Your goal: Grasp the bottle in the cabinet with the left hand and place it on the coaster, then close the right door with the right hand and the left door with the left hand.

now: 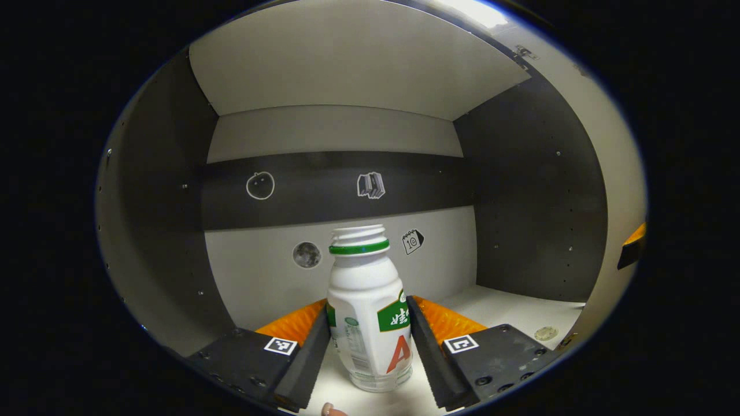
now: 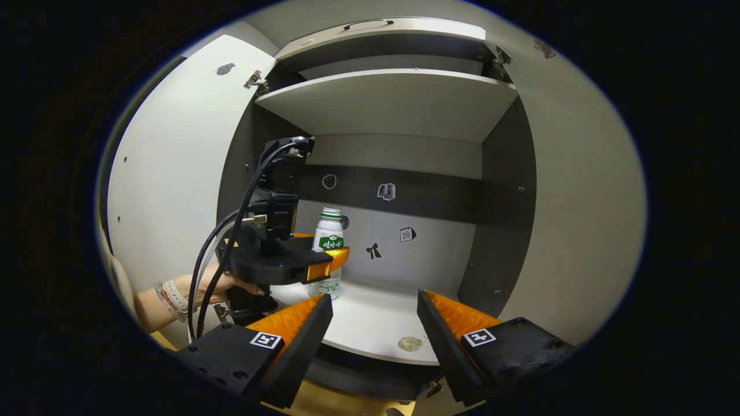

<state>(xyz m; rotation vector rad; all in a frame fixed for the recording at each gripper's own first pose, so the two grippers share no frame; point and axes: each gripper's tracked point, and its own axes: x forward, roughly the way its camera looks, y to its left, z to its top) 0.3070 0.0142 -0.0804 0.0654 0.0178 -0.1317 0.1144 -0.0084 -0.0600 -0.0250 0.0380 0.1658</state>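
Left gripper (image 1: 370, 341) clamps the bottle (image 1: 370, 312) — red "A" label; right gripper (image 2: 374, 323) wide open, empty.

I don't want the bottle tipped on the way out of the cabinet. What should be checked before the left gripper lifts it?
1. Bottle between the left gripper fingers: ok.
2. Both fingers pressing on the bottle: ok, they appear to touch its sides.
3. Bottle upright on the cabinet shelf: ok.
4. Bottle sealed: not ok, the threaded neck shows with no cap; keep it level.
5. Right gripper out of the way: ok, open in front of the shelf edge.
6. Coaster free to receive the bottle: cannot tell.
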